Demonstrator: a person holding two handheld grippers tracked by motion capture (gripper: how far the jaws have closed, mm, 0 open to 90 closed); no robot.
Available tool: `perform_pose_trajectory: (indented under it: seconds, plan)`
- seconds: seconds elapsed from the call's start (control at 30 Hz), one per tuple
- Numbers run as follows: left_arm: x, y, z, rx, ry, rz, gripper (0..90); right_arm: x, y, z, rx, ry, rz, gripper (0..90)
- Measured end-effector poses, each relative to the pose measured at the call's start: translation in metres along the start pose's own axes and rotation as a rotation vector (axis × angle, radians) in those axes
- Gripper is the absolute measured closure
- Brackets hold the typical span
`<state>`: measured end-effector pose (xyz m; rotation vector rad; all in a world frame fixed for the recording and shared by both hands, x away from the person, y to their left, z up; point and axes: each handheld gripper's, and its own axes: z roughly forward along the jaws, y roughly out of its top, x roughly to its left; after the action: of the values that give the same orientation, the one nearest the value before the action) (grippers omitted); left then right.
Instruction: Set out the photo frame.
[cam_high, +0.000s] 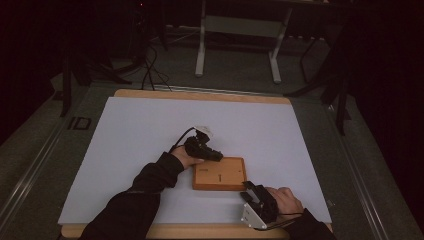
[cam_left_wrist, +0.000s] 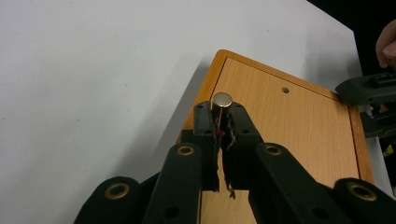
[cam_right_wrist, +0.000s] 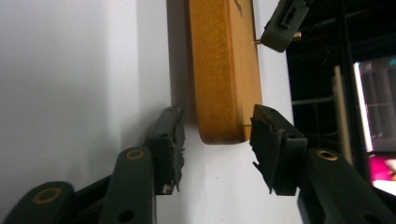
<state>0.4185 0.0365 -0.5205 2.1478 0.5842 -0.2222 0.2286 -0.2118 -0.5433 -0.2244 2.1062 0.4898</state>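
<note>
My left claw (cam_left_wrist: 219, 122) pinches the peg (cam_left_wrist: 222, 100) upright over the board (cam_left_wrist: 289, 135), hole (cam_left_wrist: 285, 89) at 1 o'clock; right claw (cam_right_wrist: 217, 140) half-wide, straddling the board's corner, not yet gripping

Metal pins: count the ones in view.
1 for certain: a small metal pin gripped in the shut left claw, above the wooden board. More may be hidden; the dim high view cannot settle it.
</note>
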Motion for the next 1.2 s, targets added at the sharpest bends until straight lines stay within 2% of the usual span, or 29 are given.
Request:
perform_pose_trajectory:
  seconds: [0.1,0.4,0.57,0.93,0.97,1.03,1.13,1.2]
  plan:
    - [0.000,0.000,0.000,0.001,0.000,0.005,85.5,0.004,0.002,0.001,0.011,-0.042,-0.057,57.0]
    - [0.000,0.000,0.000,-0.004,-0.004,-0.002,85.4,0.012,0.004,0.003,0.033,-0.101,-0.168,66.0]
    - [0.000,0.000,0.000,-0.002,0.001,0.005,85.4,0.012,0.004,0.003,0.034,-0.101,-0.173,67.5]
    - [-0.001,0.001,0.000,0.006,0.002,-0.009,84.0,0.011,0.005,0.002,0.036,-0.098,-0.182,68.4]
    - [-0.002,0.001,0.000,0.014,0.016,0.002,81.7,0.011,0.005,0.002,0.037,-0.096,-0.182,68.4]
    - [-0.005,0.001,-0.002,-0.007,0.041,0.025,58.7,0.011,0.006,0.002,0.038,-0.092,-0.182,68.4]
    - [-0.011,0.000,-0.011,-0.052,0.039,0.076,36.5,0.008,0.006,0.001,0.035,-0.086,-0.171,68.5]
    - [-0.016,0.001,-0.019,-0.091,0.073,0.103,22.0,0.006,0.006,0.000,0.028,-0.088,-0.171,68.8]
